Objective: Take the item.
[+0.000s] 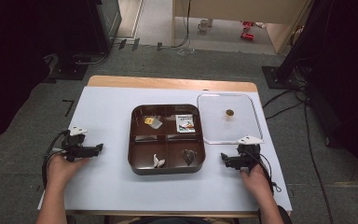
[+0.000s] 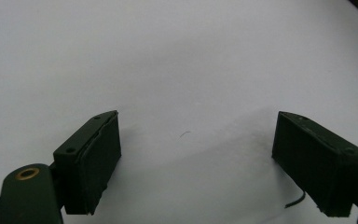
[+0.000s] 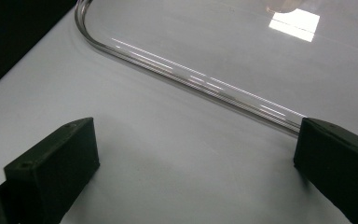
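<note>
A dark brown tray (image 1: pixel 167 171) with four compartments sits mid-table. Its far compartments hold a yellow-and-clear packet (image 1: pixel 152 122) and a white printed packet (image 1: pixel 185 123). Its near ones hold a small white piece (image 1: pixel 158 161) and a dark heart-shaped piece (image 1: pixel 189 156). A clear lid (image 1: pixel 242 126) with a gold knob (image 1: pixel 230 112) lies flat to the tray's right. My left gripper (image 1: pixel 98 148) rests left of the tray, open over bare white surface (image 2: pixel 196 158). My right gripper (image 1: pixel 224 159) stands open just near of the lid, whose rim (image 3: pixel 191 79) curves past beyond the jaws (image 3: pixel 196 172).
A white mat (image 1: pixel 105 112) covers the wooden table (image 1: pixel 168 83). Cables trail from both grippers. Beyond the table are grey floor, dark stands (image 1: pixel 303 42) at both sides and cables (image 1: pixel 284 100) on the right.
</note>
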Available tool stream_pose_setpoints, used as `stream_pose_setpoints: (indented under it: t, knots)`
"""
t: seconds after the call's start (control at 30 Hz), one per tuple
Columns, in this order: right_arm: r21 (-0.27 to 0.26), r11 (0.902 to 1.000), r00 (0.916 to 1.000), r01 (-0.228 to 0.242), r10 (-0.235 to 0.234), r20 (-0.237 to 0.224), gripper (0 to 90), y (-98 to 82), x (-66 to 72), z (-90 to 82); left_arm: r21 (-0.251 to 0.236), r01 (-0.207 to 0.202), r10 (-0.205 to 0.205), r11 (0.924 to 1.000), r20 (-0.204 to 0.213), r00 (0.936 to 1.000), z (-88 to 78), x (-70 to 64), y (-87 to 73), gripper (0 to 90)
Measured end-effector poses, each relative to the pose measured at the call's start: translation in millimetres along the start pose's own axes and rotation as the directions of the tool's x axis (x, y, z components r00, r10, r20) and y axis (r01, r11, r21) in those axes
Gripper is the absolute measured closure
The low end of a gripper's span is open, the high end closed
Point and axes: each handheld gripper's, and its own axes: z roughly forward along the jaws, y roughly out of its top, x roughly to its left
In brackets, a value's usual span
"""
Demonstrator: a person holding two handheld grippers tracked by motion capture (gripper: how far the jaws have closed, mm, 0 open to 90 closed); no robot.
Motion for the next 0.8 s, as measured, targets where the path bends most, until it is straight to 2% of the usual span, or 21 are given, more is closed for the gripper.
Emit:
stream_pose_setpoints:
  t: [0.1, 0.3, 0.53, 0.63, 0.7, 0.8]
  knots:
    - [0.0, 1.0, 1.0, 0.0, 0.0, 0.0, 0.0, 0.0, 0.0, 0.0, 0.021, -0.004, 0.004, 0.9998, -0.001, 1.0, -0.5, -0.7, 2.6, 16.6]
    - [0.0, 1.0, 1.0, 0.0, 0.0, 0.0, 0.0, 0.0, 0.0, 0.0, 0.042, -0.015, 0.015, 0.999, 0.01, 0.9998, -2.5, -2.6, 5.6, 25.0]
    - [0.0, 1.0, 1.0, 0.0, 0.0, 0.0, 0.0, 0.0, 0.1, 0.0, 0.072, -0.018, 0.017, 0.9972, 0.017, 0.9997, -2.9, -1.4, 9.7, 25.8]
    - [0.0, 1.0, 1.0, 0.0, 0.0, 0.0, 0.0, 0.0, 0.1, 0.0, 0.07, -0.011, 0.01, 0.9975, 0.014, 0.9999, -4.8, -0.7, 10.6, 35.8]
    - [0.0, 1.0, 1.0, -0.001, 0.001, 0.0, 0.0, 0.0, 0.1, 0.0, 0.07, -0.008, 0.006, 0.9975, 0.02, 0.9998, -6.0, -0.5, 11.3, 36.2]
    - [0.0, 1.0, 1.0, 0.0, 0.0, 0.0, 0.0, 0.0, 0.1, 0.0, 0.061, -0.024, 0.023, 0.9978, 0.025, 0.9994, -9.5, -2.4, 13.6, 37.9]
